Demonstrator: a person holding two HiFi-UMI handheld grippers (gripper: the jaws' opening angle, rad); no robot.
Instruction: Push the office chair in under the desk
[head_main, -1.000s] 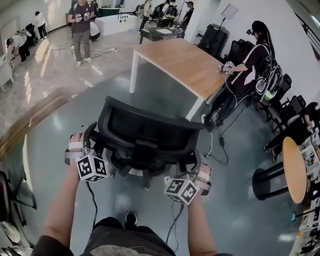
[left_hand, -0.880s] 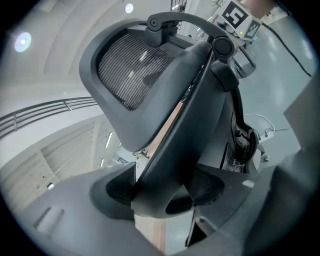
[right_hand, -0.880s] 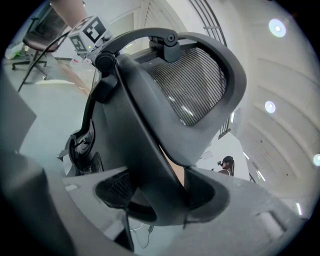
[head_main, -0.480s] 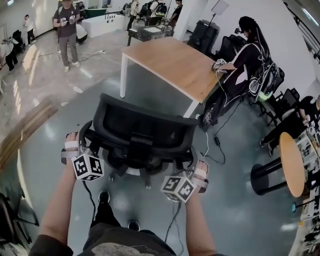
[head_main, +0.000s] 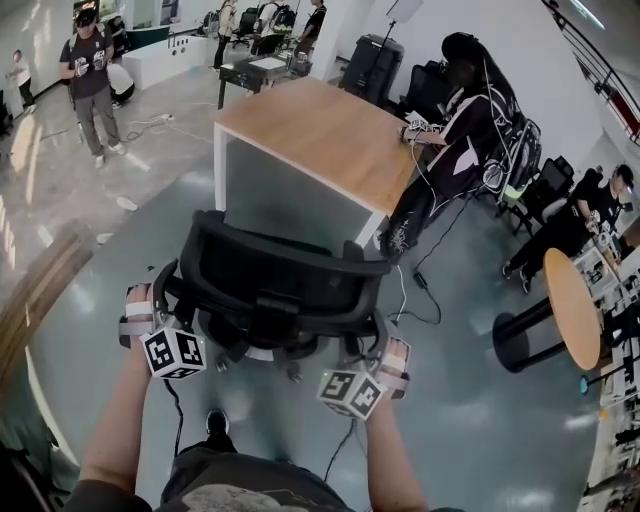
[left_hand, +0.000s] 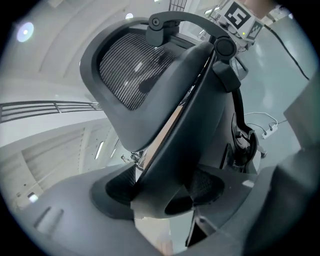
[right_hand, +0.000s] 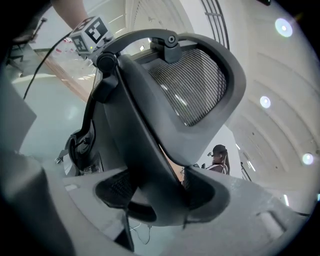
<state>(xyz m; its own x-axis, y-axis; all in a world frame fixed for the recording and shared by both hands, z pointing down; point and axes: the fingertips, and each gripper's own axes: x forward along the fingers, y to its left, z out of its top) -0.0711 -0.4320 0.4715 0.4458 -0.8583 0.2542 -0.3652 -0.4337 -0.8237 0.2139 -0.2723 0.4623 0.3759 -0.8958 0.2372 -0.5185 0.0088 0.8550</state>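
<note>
Just short of the counter stands the office chair; it should roll lightly. Left gripper and right gripper jaws pinch the side edges of its stiff back, a good hold.

The office chair stands before the desk, between the left claw and right claw.

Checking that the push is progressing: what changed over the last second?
The office chair rolled forward, closer to the desk. The left gripper and right gripper stay clamped on its backrest; the chair is still short of the desk.
</note>
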